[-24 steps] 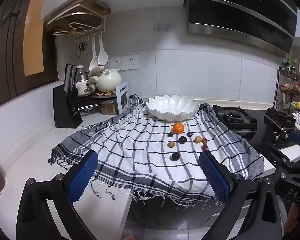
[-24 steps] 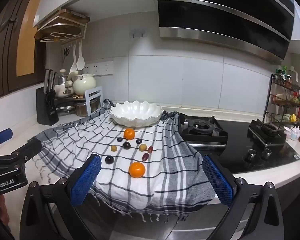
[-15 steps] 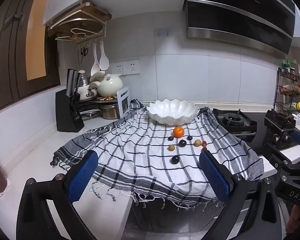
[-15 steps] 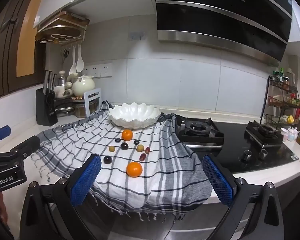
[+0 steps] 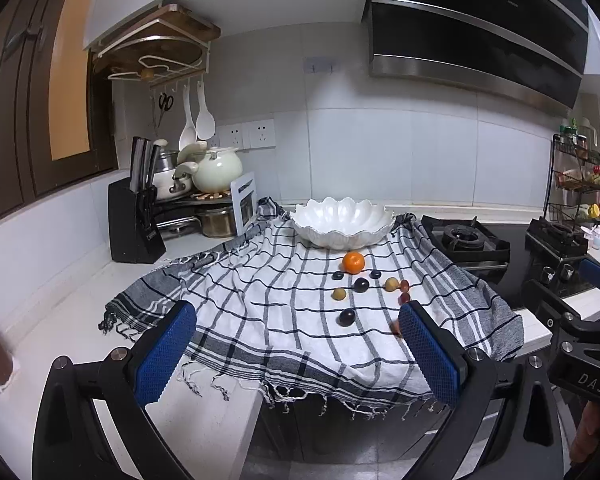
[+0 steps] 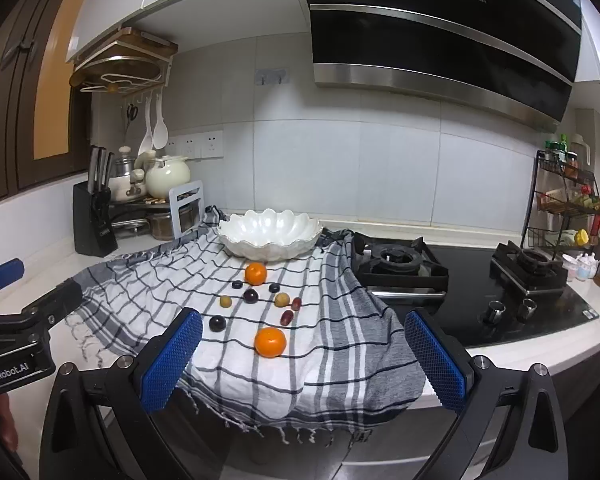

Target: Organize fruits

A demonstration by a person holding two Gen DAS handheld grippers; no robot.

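Both grippers hang off the counter's front edge w/ nothing between the fingers. Left gripper (image 5: 296,354) has its blue pads spread wide; right gripper (image 6: 304,362) likewise gapes wide.

Fruit sits loose on a checked cloth (image 6: 172,280) draped over the counter, all outside the white scalloped bowl (image 6: 270,234), which stands at the cloth's back, 12 o'clock of the cluster.

Right view shows two oranges: far orange (image 6: 255,273) just in front of the bowl, near orange (image 6: 270,342) at 6 o'clock of the group, close to the cloth's front. Between them: dark plum (image 6: 251,296), yellow fruit (image 6: 225,301), another yellowish one (image 6: 282,299), two reddish grapes (image 6: 287,317), and a dark plum at 8 o'clock (image 6: 217,323).

Left view gives the far orange (image 5: 353,262) and the front dark plum (image 5: 346,317), but the near orange is nearly all hidden behind the left gripper's right pad (image 5: 428,354); only an orange sliver at its edge.

Each view catches the other gripper's body at its side edge. Right view also shows more of the gas hob (image 6: 396,264) at 3 o'clock; knife block (image 5: 134,224) at 9 o'clock.
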